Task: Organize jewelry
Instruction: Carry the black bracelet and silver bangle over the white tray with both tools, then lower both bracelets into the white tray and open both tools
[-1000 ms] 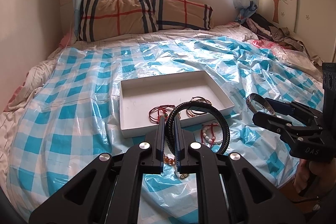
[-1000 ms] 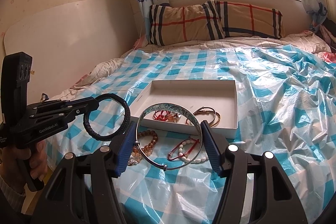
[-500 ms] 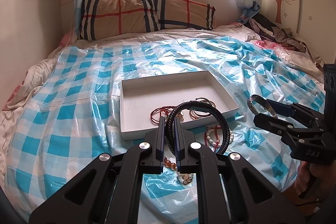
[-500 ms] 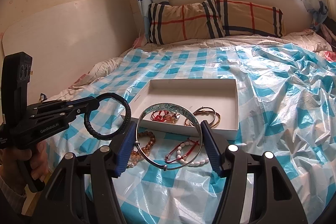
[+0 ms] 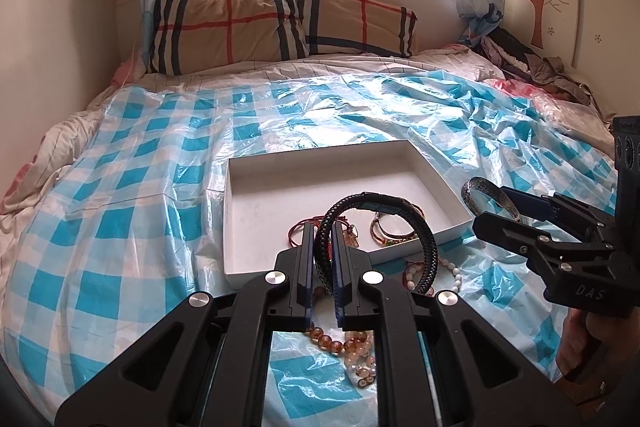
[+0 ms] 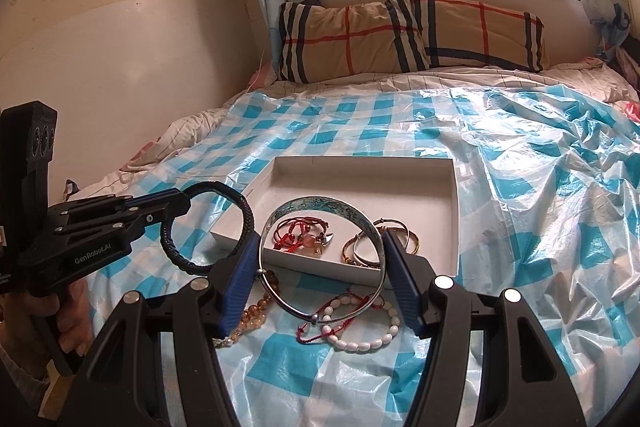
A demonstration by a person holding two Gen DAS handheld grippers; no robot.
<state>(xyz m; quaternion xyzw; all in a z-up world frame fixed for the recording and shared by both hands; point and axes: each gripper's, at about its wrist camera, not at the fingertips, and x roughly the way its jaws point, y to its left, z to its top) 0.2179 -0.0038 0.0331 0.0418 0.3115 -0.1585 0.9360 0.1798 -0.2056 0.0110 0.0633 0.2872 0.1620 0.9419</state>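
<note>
Currently, a black braided bracelet is being pinched by the narrow left gripper, and a silver bangle is being clamped across the wider right gripper, with the white tray lying just beyond both.

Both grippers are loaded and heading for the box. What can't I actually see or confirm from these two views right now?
- Amber beads: left view, partly behind the left gripper; their full length is unclear.
- Black bracelet: hides part of the box contents, left view.
- Bangle: in the right gripper, overlaps the white bead bracelet.
- Hand on the right gripper: cut by the edge.
</note>
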